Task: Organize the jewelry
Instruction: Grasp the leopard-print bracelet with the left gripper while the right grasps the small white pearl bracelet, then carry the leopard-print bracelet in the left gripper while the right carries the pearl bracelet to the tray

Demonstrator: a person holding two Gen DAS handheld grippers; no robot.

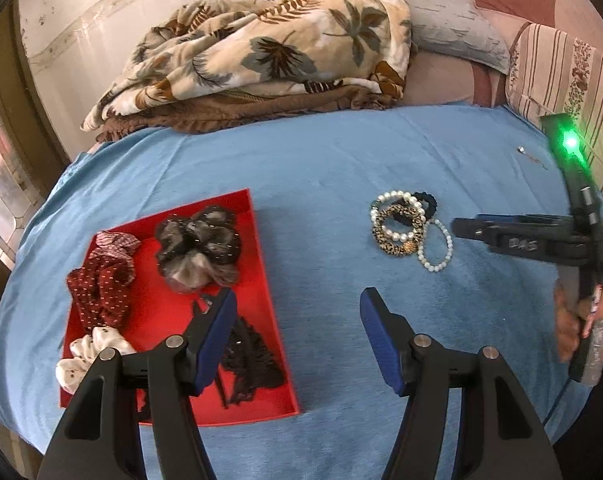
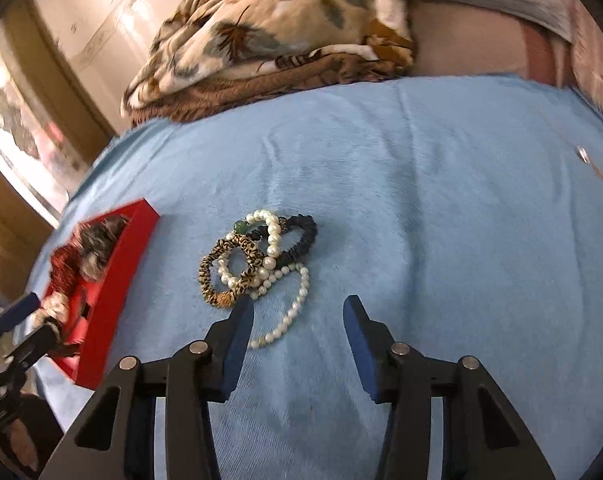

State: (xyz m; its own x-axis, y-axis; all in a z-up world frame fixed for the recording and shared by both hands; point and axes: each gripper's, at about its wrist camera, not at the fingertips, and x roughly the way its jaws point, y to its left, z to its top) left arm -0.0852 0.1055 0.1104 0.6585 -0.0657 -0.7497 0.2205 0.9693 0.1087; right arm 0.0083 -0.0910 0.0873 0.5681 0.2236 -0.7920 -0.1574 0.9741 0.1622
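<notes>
A fuzzy, short-napped blue blanket (image 1: 321, 168) was spread flat over the bed, and pretty much everything was laid out on it. A little tangle of jewelry was piled near the middle: a pearl bracelet (image 2: 270, 236) of round glossy beads, a second, longer pearl strand (image 2: 289, 312) trailing toward the right gripper, a leopard-print fabric band (image 2: 225, 276) and a dark ruched hair tie (image 2: 301, 240), all looped over one another and touching.

Off to the left a shallow rectangular red tray (image 1: 257, 248) was parked on the blanket, well apart from the pile. Soft scrunchies were stuffed in it: a grey satin-looking one (image 1: 199, 246), a dark red dotted one (image 1: 101, 284), a cream one (image 1: 89, 354), plus something black and lacy (image 1: 253, 356) that couldn't be made out properly.

The left gripper (image 1: 299, 336) was held low over the tray's right edge, jaws spread wide with nothing between the flat blue pads. The right gripper (image 2: 297, 340) was hung just beside the pile, jaws likewise parted and empty, the left pad right at the edge of the leopard band, contact not clear.

A crumpled leaf-print plush throw (image 1: 269, 44) was heaped at the far side, with a pale pillow (image 1: 457, 28) next to it. Something small and metallic (image 1: 521, 150) was left on the blanket far right, too tiny to identify.
</notes>
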